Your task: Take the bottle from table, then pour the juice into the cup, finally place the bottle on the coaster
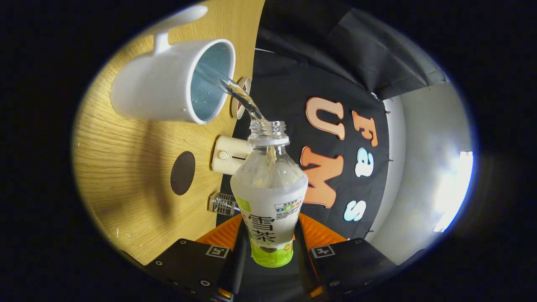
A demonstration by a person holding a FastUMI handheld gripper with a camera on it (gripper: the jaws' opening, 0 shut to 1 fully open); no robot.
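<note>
Gripper (pixel 270 247) apparently clamping bottle (pixel 270 197)

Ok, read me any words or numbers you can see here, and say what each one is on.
On the bottle, gripped between the tool's fingers and pouring into the cup: label print too small and warped to read.
On the tool: square coded markers, no words.
On the cup and the coaster: no text.

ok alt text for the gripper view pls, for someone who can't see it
The gripper is shut on an uncapped bottle, tipped so a thin stream of juice runs from its mouth into a white cup on a wooden table. A dark round coaster lies on the table beside the bottle.
</note>
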